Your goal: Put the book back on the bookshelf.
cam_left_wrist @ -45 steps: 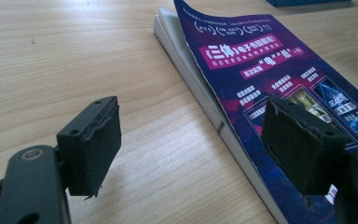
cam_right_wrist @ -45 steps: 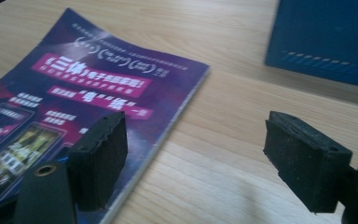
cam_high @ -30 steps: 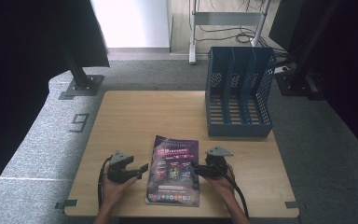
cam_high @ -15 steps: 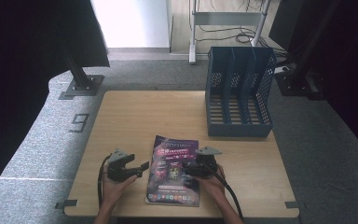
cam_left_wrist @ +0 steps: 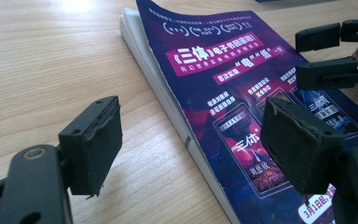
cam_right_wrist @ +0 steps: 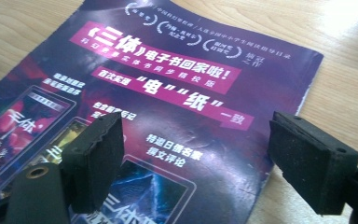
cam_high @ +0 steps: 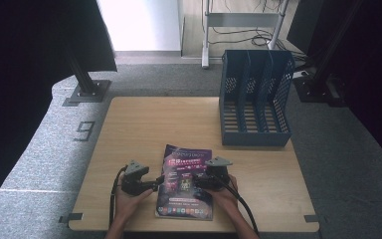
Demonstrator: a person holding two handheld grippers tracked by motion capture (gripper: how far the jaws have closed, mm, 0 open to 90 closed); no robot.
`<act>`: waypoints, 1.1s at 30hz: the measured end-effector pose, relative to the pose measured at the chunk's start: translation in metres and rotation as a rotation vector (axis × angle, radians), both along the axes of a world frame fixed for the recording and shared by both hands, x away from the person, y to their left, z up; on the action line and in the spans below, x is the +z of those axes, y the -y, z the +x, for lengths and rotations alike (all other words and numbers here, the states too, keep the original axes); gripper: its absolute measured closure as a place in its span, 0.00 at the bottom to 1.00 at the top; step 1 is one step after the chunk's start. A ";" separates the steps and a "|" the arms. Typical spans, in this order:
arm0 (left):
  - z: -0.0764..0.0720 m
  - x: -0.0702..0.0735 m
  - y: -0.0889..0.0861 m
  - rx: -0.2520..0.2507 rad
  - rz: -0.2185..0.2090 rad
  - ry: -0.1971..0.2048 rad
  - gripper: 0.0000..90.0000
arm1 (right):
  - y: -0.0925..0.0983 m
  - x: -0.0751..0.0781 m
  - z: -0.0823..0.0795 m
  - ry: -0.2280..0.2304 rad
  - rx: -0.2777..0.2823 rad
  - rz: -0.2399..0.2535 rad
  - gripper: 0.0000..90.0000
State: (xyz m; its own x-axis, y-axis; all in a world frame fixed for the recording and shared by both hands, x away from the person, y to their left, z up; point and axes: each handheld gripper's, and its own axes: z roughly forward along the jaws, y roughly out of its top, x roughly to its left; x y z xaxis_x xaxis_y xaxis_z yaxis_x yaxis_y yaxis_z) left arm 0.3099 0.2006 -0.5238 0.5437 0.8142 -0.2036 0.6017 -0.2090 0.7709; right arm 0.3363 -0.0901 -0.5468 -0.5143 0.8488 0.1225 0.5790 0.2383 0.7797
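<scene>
Magazine (cam_high: 185, 182) flat on wooden table (cam_high: 144, 129) near front edge, purple cover up, between both hands. Left gripper (cam_left_wrist: 186, 149) low beside its left edge, jaws spread wide, one pad over bare wood, the other over the cover; holding nothing. Right gripper (cam_right_wrist: 196, 154) angled down over the cover's right part, jaws likewise apart and empty. Blue file rack (cam_high: 255, 94) upright at far right of table, well apart; slots look empty.
</scene>
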 end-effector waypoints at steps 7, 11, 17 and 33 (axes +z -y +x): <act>0.006 -0.006 0.012 -0.015 0.027 -0.016 0.23 | 0.001 -0.003 0.004 -0.014 -0.030 -0.049 0.15; 0.008 -0.007 0.017 -0.023 0.024 -0.021 0.23 | 0.002 -0.005 0.004 -0.003 -0.032 -0.039 0.17; 0.012 -0.010 0.021 -0.015 0.035 -0.028 0.23 | 0.003 -0.006 0.005 -0.011 -0.016 -0.023 0.20; 0.028 -0.010 0.034 -0.009 0.065 -0.022 0.23 | 0.005 -0.006 0.005 -0.018 -0.020 -0.019 0.21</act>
